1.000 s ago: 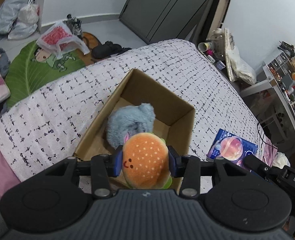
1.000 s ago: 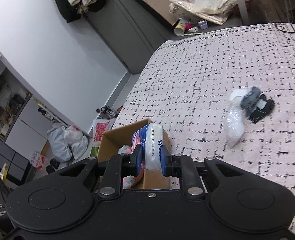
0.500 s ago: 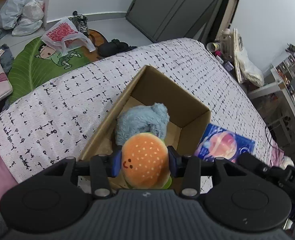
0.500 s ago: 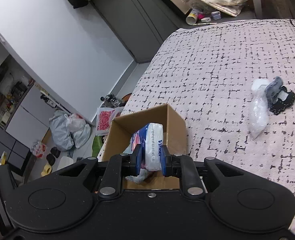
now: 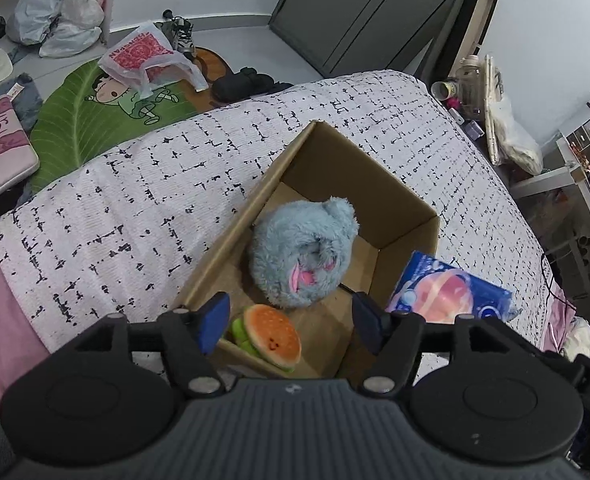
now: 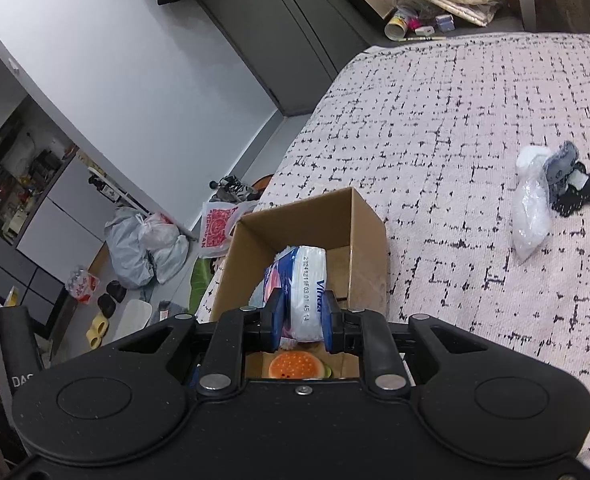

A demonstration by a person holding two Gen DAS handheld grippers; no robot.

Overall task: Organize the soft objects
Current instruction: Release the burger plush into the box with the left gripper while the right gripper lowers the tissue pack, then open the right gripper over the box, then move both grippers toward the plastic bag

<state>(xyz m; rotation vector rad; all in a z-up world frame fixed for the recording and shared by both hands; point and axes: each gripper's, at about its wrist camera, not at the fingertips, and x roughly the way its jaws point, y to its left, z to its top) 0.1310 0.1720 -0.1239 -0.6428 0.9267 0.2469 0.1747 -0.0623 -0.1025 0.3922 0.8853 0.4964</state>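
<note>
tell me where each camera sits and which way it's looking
Left wrist: sits on the left gripper, looking steeply down into the cardboard box with the blue plush and burger plush; its jaws have just been opening, nothing pressed between them.
Right wrist: sits on the right gripper, facing down across the bed; it is shut on a tissue pack over the box.
Shared: the box, the burger plush, the tissue pack, the bed.
</note>
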